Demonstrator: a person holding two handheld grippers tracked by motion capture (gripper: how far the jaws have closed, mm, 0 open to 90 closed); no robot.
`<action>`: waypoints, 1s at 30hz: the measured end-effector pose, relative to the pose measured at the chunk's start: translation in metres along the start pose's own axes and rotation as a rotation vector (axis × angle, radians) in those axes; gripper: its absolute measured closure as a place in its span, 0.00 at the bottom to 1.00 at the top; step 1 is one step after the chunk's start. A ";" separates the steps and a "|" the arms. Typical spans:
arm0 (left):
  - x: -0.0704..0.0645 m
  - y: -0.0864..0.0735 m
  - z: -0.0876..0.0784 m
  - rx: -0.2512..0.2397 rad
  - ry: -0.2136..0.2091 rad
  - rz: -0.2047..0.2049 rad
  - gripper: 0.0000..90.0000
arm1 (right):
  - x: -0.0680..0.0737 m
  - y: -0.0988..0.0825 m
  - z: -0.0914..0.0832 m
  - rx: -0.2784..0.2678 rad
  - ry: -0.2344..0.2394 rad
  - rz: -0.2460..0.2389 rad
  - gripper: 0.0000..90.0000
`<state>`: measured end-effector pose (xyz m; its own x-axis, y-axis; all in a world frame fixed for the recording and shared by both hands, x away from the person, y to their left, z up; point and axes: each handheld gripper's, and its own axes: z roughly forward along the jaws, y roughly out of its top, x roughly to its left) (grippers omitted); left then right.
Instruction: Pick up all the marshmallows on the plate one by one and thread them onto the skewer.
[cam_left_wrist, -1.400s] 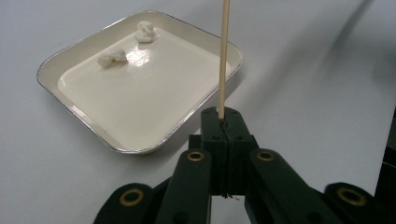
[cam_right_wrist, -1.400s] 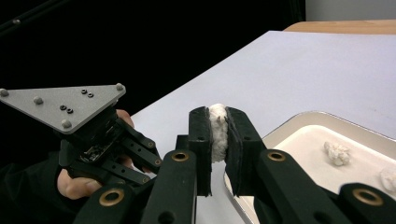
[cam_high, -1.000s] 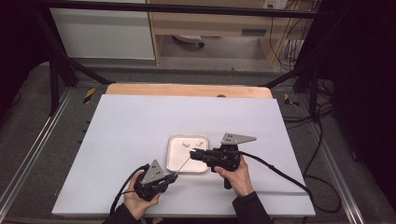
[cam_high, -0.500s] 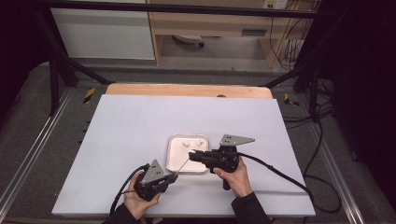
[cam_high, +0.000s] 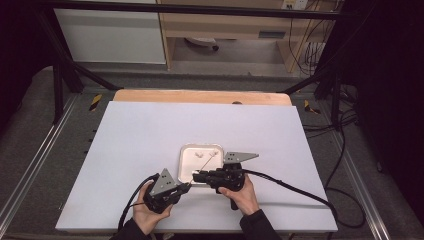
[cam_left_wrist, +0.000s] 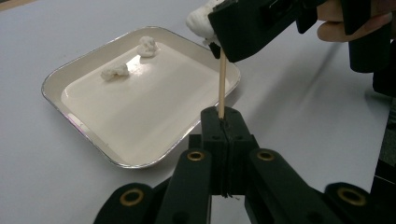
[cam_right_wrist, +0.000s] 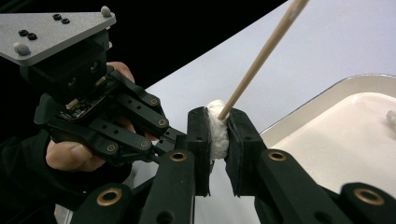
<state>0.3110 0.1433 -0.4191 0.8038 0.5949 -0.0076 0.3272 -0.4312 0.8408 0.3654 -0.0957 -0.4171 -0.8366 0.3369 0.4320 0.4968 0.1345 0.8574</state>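
Note:
My left gripper (cam_left_wrist: 222, 122) is shut on the lower end of a thin wooden stick (cam_left_wrist: 222, 81) and holds it up over the near corner of a shallow white tray (cam_left_wrist: 51, 84). My right gripper (cam_right_wrist: 218, 135) is shut on a soft white lump (cam_right_wrist: 216, 122) that is threaded on the stick (cam_right_wrist: 261, 56). In the high view, the right gripper (cam_high: 196, 176) sits just beyond the left gripper (cam_high: 186, 187) at the tray's (cam_high: 182, 150) near edge. Two more white lumps (cam_left_wrist: 115, 71) (cam_left_wrist: 148, 45) lie at the tray's far side.
The tray stands on a wide white board (cam_high: 140, 130) with bare room all round it. A wooden strip (cam_high: 200, 96) runs along the board's far edge. Black cables (cam_high: 295, 187) trail from both grippers toward the near edge.
My right gripper has come down and nearer along the stick, bringing the white lump close to the left gripper's jaws. The left gripper has stayed put.

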 end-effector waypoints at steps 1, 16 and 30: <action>0.000 0.000 0.001 0.001 0.002 0.000 0.99 | 0.000 0.000 0.000 0.000 0.000 0.000 0.90; 0.004 -0.002 0.002 -0.002 -0.014 -0.042 0.99 | -0.001 -0.002 0.002 0.026 -0.058 0.010 0.65; 0.026 -0.011 -0.010 0.004 0.020 -0.122 0.98 | -0.016 0.018 -0.030 0.048 -0.320 -0.121 0.12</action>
<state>0.3235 0.1706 -0.4235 0.7477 0.6567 -0.0986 0.4238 -0.3575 0.8322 0.3808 -0.1266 -0.3999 -0.7793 0.5899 0.2114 0.4148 0.2327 0.8796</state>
